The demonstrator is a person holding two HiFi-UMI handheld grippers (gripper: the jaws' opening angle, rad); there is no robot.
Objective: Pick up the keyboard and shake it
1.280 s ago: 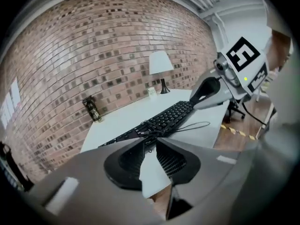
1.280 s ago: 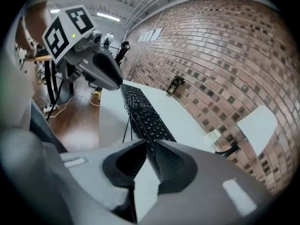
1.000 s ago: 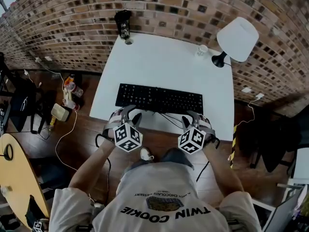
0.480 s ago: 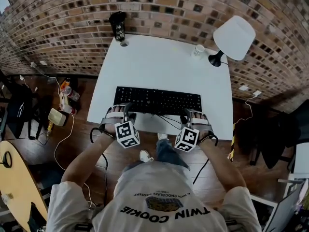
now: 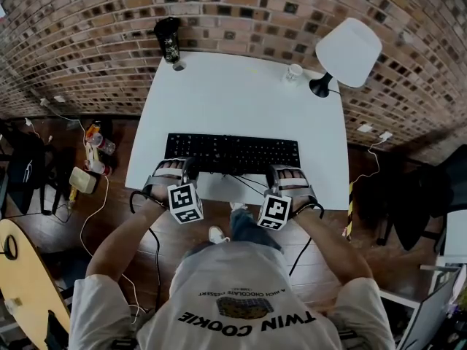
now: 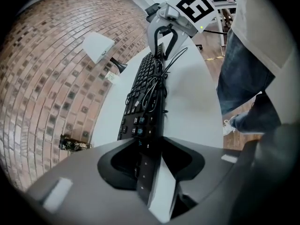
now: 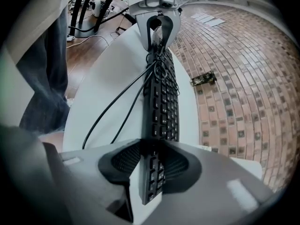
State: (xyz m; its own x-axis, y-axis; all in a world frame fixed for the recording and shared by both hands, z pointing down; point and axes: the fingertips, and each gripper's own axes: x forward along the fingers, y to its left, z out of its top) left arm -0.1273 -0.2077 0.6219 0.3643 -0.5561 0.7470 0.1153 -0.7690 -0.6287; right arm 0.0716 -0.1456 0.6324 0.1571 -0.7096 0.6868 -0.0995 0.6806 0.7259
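A black keyboard [image 5: 232, 154] lies flat near the front of the white table [image 5: 241, 100]. Its dark cable [image 5: 252, 183] is bundled at the front edge. My left gripper [image 5: 175, 169] straddles the keyboard's left front part, and my right gripper [image 5: 286, 172] straddles its right front part. In the left gripper view the keyboard [image 6: 145, 93] runs edge-on out from between the jaws of my left gripper [image 6: 150, 172]. The right gripper view shows the keyboard [image 7: 161, 102] likewise between the jaws of my right gripper [image 7: 150, 172]. Both pairs of jaws have just been closing around it, with dark gaps still beside it.
A white-shaded desk lamp [image 5: 348, 52] stands at the table's far right, with a small glass [image 5: 293, 71] beside it. A dark patterned cup [image 5: 168, 41] sits at the far left corner. A brick wall runs behind. Bags, cables and bottles litter the floor [image 5: 91, 152] to the left.
Both grippers moved forward and down from the table's front edge onto the keyboard's front edge and rolled level. The keyboard has stayed on the table.
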